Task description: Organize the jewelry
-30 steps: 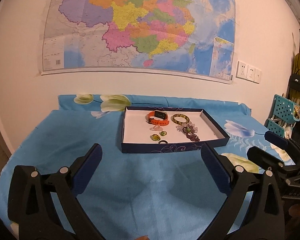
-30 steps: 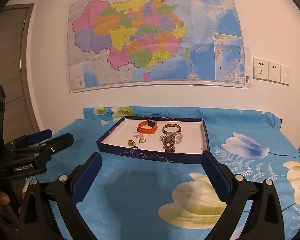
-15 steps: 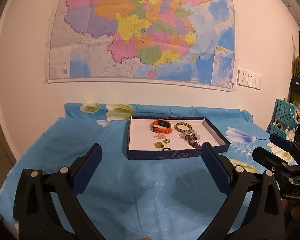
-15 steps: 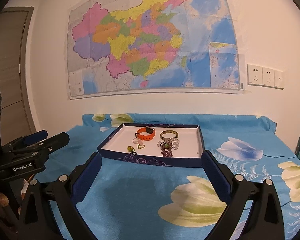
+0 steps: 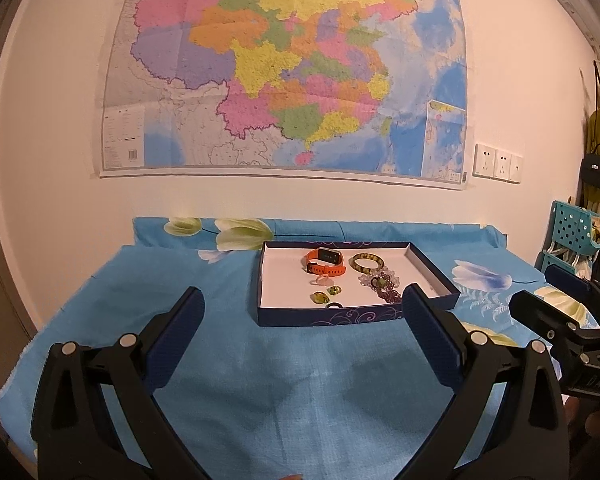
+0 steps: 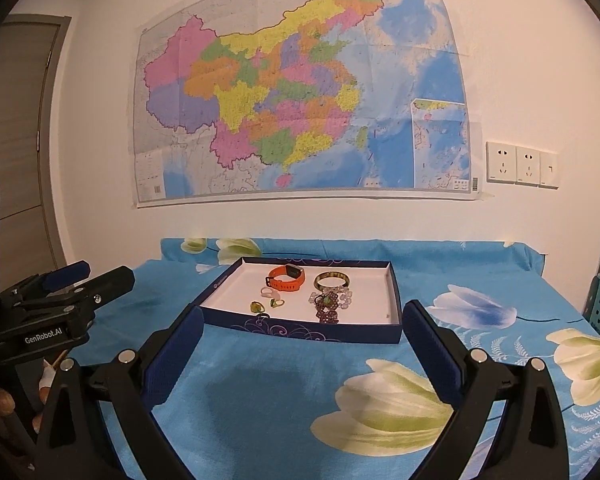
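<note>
A dark blue tray (image 5: 324, 316) (image 6: 300, 332) with a white floor sits on the blue flowered cloth. In it lie an orange watch (image 5: 325, 262) (image 6: 286, 278), a green bangle (image 5: 366, 262) (image 6: 331, 280), a purple bead bracelet (image 5: 384, 286) (image 6: 330, 304), and small rings and stones (image 5: 326, 294) (image 6: 266, 304). My left gripper (image 5: 302, 320) is open and empty, short of the tray. My right gripper (image 6: 300, 338) is open and empty, short of the tray. Each gripper shows at the edge of the other's view.
A large map hangs on the white wall behind the table. A teal basket rack (image 5: 572, 236) stands at the right. Wall sockets (image 6: 520, 164) sit right of the map. A door (image 6: 16, 120) is at the left.
Both grippers have pulled back and tilted upward; the tray now looks smaller and lower in both views. Jaws stay open.
</note>
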`<action>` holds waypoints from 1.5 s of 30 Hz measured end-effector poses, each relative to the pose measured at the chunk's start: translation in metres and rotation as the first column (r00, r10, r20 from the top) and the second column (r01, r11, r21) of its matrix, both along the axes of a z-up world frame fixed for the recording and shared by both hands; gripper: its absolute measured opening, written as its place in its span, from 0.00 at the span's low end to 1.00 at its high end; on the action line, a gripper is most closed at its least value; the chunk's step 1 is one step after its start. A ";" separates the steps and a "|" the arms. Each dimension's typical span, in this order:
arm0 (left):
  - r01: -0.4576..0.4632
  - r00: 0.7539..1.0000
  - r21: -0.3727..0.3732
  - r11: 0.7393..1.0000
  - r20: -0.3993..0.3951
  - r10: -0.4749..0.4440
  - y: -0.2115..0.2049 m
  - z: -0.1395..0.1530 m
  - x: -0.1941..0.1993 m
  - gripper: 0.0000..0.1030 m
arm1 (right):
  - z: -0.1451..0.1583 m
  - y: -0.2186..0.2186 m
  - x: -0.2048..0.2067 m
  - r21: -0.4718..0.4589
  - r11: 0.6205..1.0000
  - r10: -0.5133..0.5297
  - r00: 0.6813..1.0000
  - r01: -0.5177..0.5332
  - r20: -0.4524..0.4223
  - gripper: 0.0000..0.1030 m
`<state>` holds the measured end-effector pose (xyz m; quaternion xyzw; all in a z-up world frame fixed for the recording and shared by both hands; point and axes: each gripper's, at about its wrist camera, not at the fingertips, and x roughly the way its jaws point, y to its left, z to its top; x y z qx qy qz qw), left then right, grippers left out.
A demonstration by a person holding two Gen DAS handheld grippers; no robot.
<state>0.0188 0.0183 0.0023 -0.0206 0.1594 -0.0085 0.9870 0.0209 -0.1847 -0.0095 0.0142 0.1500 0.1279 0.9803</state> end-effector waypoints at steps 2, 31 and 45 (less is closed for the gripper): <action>0.001 1.000 0.003 1.000 0.001 -0.001 -0.001 0.000 0.000 0.95 | 0.000 0.000 0.000 0.002 1.000 0.002 1.000 -0.002 -0.002 0.93; -0.006 1.000 0.002 1.000 0.008 0.006 0.001 0.006 -0.002 0.95 | 0.000 -0.004 0.000 0.008 1.000 0.006 1.000 -0.006 -0.004 0.93; -0.007 1.000 0.003 1.000 0.008 0.007 0.000 0.006 -0.002 0.95 | -0.002 -0.003 0.000 0.006 1.000 0.003 1.000 -0.003 -0.009 0.93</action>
